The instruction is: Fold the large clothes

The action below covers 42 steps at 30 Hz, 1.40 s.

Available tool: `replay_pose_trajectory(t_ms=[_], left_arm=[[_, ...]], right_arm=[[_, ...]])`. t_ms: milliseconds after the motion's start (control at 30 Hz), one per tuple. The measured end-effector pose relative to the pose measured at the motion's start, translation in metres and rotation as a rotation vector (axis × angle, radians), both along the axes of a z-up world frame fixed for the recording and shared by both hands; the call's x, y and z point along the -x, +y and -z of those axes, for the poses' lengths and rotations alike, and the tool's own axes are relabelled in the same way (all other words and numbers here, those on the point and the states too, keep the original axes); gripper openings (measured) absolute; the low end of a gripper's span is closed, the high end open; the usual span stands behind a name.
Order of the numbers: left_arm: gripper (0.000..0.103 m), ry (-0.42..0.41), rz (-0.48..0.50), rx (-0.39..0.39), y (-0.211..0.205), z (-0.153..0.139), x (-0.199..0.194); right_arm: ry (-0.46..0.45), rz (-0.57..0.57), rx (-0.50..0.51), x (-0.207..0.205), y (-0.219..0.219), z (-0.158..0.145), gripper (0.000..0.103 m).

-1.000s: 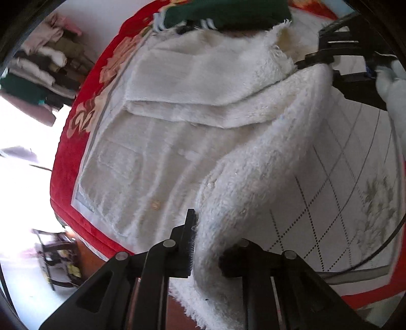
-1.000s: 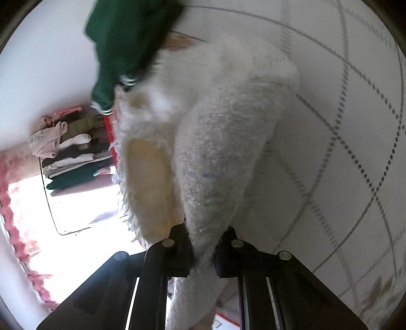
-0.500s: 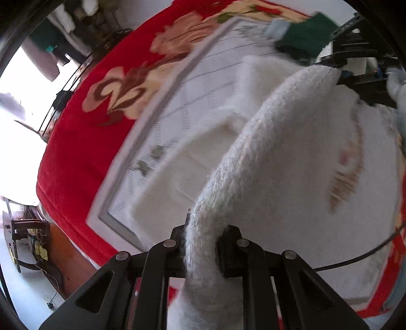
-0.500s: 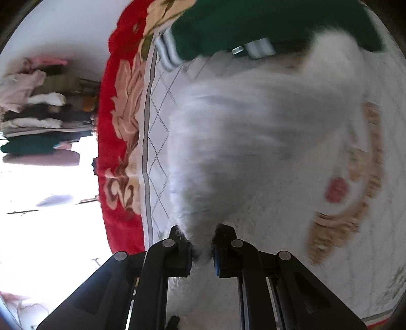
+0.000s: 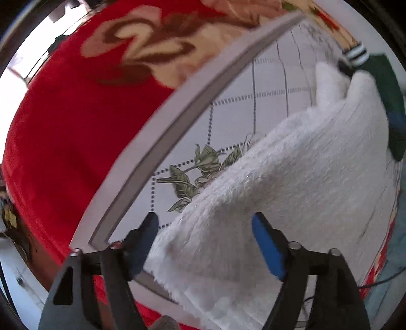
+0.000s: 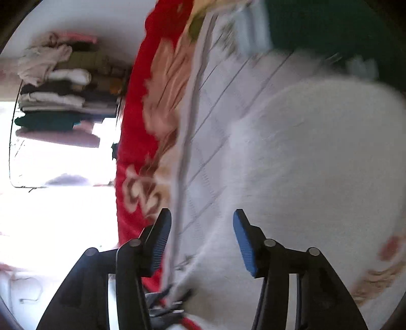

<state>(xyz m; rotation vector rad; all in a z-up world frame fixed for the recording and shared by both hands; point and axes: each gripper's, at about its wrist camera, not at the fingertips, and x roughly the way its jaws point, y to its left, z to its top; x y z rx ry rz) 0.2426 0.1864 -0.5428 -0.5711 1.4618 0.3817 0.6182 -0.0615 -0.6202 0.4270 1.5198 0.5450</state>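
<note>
A fluffy white garment lies folded over on the white quilted sheet of the bed. My left gripper points down over its near edge; its jaws are opening, blue pads standing apart, the garment's edge lying loose between them. In the right wrist view the same white garment is blurred at right. My right gripper hovers above the sheet beside it, jaws opening, nothing pressed between the blue pads. A dark green garment with striped cuffs lies beyond the white one.
A red floral blanket covers the bed under the white sheet and drops off at the left. Stacked folded clothes sit on a rack by the wall, next to a bright window. The green garment fills the far top right.
Both grippers carried the white garment's edge across the bed and let go of it; both sets of jaws, shut on the fabric before, now stand apart. The garment lies folded over.
</note>
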Motion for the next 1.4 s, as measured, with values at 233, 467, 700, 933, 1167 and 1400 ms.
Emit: replay_pose_trajectory(t_ms=[233,467,700,933,1167,1400], left_arm=[[0.088,-0.024,-0.021,-0.029,-0.029,-0.015,-0.026],[0.088,-0.012,0.049,-0.128,-0.07,-0.011,-0.07],[0.088,0.029,0.145,-0.207,-0.103,-0.019,-0.065],[0.088,0.086,0.188,-0.163,-0.159,0.003,-0.045],[0.088,0.044,0.128,-0.092,-0.188,0.008,-0.045],[0.088,-0.03,0.109,-0.086,-0.196,-0.004,-0.071]], right_arm=[[0.015,0.202,0.169,-0.009,-0.157,0.047,0.073],[0.175,0.188,-0.24,-0.032,-0.167,0.141,0.056],[0.159,0.465,-0.204,0.032,-0.212,0.108,0.03],[0.353,0.542,-0.003,0.199,-0.336,0.071,0.047],[0.241,0.353,0.215,0.213,-0.382,0.016,0.06],[-0.081,0.104,0.242,0.132,-0.332,-0.038,0.077]])
